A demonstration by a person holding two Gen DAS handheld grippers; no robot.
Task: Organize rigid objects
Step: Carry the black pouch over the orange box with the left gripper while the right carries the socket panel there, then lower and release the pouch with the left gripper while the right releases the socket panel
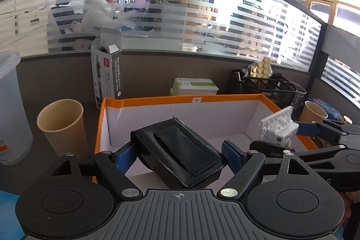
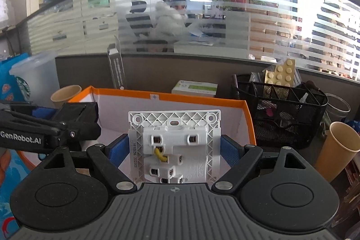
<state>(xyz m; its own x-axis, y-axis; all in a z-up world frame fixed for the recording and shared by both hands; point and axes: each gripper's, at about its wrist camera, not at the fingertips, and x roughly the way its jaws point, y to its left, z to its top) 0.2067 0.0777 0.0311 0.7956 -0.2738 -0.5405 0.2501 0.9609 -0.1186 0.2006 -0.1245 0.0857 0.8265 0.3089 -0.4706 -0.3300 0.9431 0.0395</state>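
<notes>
Left wrist view: left gripper [image 1: 178, 155] clamps a pouch [image 1: 180, 155], right gripper [image 2: 174, 150] a socket [image 2: 174, 145], over the box [image 1: 180, 100]; neither placed.

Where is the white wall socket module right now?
The white socket module is clamped in the right gripper, back side facing the camera, held over the orange-rimmed box; the left wrist view shows it at that box's right edge.

Office: frosted-glass desk partition [image 1: 157, 15]
</notes>
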